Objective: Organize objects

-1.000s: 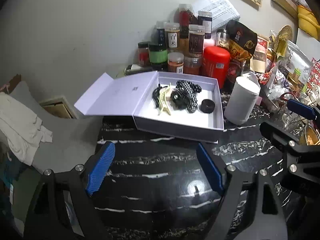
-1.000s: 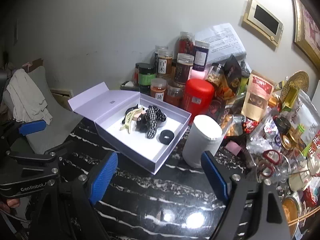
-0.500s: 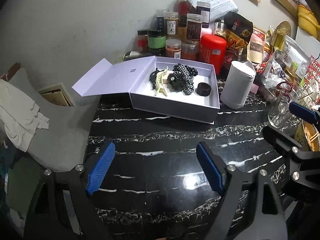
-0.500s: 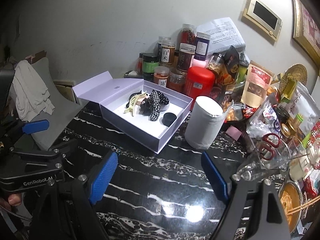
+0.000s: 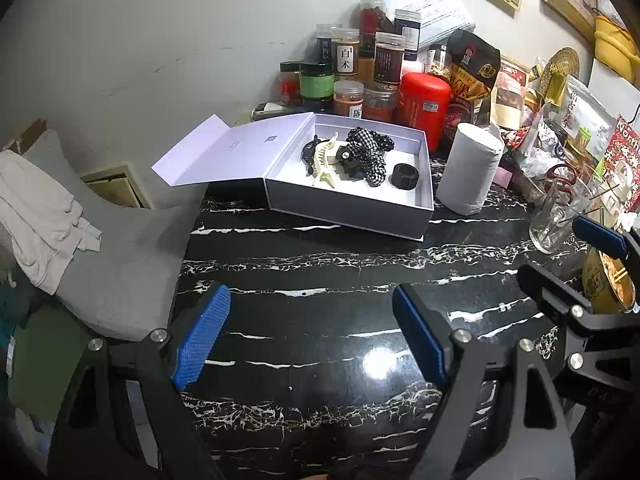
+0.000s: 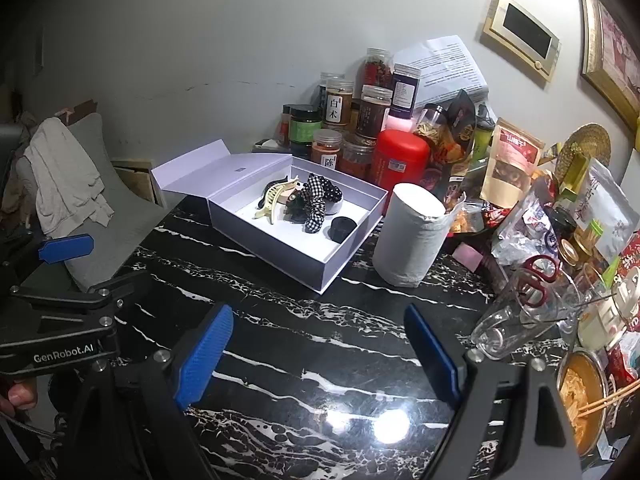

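An open lilac box (image 5: 344, 212) (image 6: 296, 264) sits on the black marble table, its lid flap lying open to the left. Inside it lie a cream hair claw (image 5: 325, 159) (image 6: 273, 200), a black-and-white checked scrunchie (image 5: 368, 152) (image 6: 318, 204), a dark clip and a black ring-shaped hair tie (image 5: 405, 176) (image 6: 343, 227). My left gripper (image 5: 310, 340) is open and empty over the table, well short of the box. My right gripper (image 6: 318, 354) is open and empty too, to the right of the left one.
A white paper roll (image 5: 469, 172) (image 6: 412, 236) stands right of the box. Spice jars and a red canister (image 5: 424, 104) crowd the back wall. Snack bags, a glass with scissors (image 6: 528, 304) and a bowl with chopsticks (image 6: 580, 396) fill the right. A grey cushion (image 5: 120, 248) lies left.
Both grippers have drawn back from the box, which now sits farther away in both views. Both stay open and empty. The box contents have not moved.
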